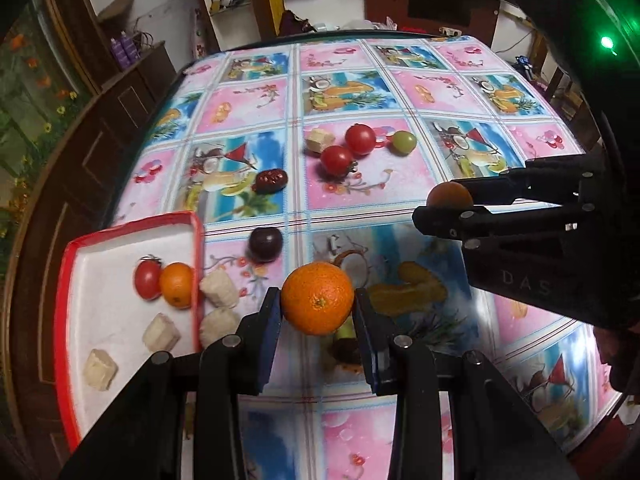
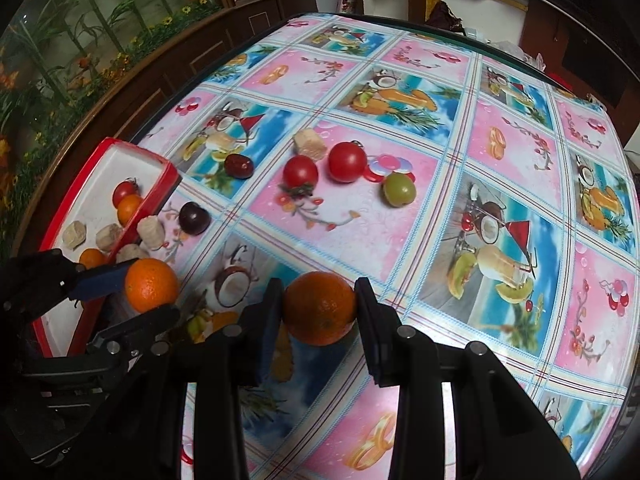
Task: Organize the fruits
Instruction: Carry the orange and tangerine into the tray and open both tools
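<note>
Both my tools are clamped on an orange each: left tool has the bright orange, right tool the darker orange, both above the worktop. Round skins might slip, and the red tray is crowded, so stuff could roll out

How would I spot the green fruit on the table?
Start at the pink square of the tablecloth past both hand-held grippers, where two red tomatoes lie side by side. Just right of them lies the green fruit, the only green one out loose; its neighbours are red or beige.
</note>
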`<action>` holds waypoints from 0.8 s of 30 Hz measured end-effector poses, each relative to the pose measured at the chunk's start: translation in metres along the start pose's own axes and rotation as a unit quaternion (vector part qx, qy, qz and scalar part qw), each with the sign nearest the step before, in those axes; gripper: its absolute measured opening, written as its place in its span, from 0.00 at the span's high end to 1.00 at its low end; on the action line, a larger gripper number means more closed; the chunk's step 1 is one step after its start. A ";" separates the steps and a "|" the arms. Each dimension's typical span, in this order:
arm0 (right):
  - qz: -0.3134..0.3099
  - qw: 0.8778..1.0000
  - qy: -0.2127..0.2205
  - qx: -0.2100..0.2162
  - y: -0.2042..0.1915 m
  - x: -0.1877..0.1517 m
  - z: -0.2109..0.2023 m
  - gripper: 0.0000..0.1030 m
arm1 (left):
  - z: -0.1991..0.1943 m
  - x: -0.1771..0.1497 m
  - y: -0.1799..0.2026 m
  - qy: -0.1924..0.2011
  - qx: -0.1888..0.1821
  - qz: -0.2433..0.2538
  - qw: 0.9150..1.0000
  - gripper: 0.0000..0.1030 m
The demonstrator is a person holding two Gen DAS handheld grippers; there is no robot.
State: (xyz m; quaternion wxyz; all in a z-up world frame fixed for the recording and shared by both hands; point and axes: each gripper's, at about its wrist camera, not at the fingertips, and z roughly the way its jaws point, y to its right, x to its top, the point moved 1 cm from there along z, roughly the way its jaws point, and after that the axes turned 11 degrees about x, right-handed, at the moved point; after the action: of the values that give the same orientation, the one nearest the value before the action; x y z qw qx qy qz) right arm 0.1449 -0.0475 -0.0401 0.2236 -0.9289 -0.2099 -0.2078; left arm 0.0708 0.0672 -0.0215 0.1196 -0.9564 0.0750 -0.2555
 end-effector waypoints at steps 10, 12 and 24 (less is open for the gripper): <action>-0.012 1.000 0.002 0.003 -0.019 0.003 -0.007 0.63 | -0.010 -0.022 -0.029 -0.015 0.012 -0.032 0.999 0.66; -0.015 1.000 0.003 0.004 -0.024 0.004 -0.007 0.63 | -0.010 -0.026 -0.033 -0.020 0.016 -0.040 0.999 0.66; -0.041 0.999 -0.005 0.018 -0.057 0.009 0.003 0.63 | -0.015 -0.054 -0.064 -0.035 0.027 -0.078 0.996 0.66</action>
State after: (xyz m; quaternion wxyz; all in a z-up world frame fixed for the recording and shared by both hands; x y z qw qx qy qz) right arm 0.1256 0.0026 -0.0193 0.2304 -0.9165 -0.2524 -0.2081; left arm 0.0221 0.1369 -0.0173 0.1276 -0.9643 -0.0106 -0.2319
